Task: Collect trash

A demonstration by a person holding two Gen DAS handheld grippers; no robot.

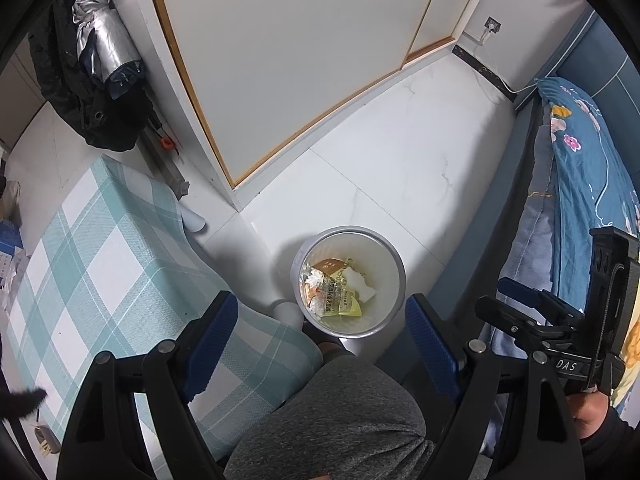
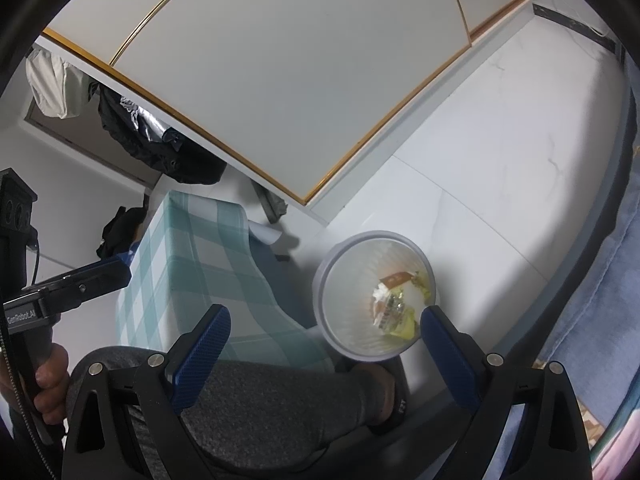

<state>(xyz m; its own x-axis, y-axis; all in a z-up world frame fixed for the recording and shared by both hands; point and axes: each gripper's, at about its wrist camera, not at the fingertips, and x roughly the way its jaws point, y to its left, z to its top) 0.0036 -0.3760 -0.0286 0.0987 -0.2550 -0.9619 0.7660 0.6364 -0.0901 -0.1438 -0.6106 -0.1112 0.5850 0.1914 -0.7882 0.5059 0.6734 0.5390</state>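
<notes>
A round white bin (image 1: 386, 268) stands on the pale tiled floor, just beyond a person's grey-trousered knee (image 1: 340, 412). Inside lie yellow wrappers (image 1: 344, 306), a brown packet (image 1: 328, 267) and crumpled white tissue. My left gripper (image 1: 320, 332) hangs above the bin's near side, open, nothing between its blue pads. The right gripper (image 2: 324, 344) is also open and empty, its right pad over the rim of the bin (image 2: 344, 304). From the side it appears at the right as the right gripper (image 1: 496, 298).
A table under a teal plaid cloth (image 1: 100, 260) stands left of the bin. A bed with blue floral bedding (image 1: 580, 180) runs along the right. Wardrobe doors (image 1: 300, 60) rise behind; a dark jacket and a silver umbrella (image 1: 104, 48) hang at the far left.
</notes>
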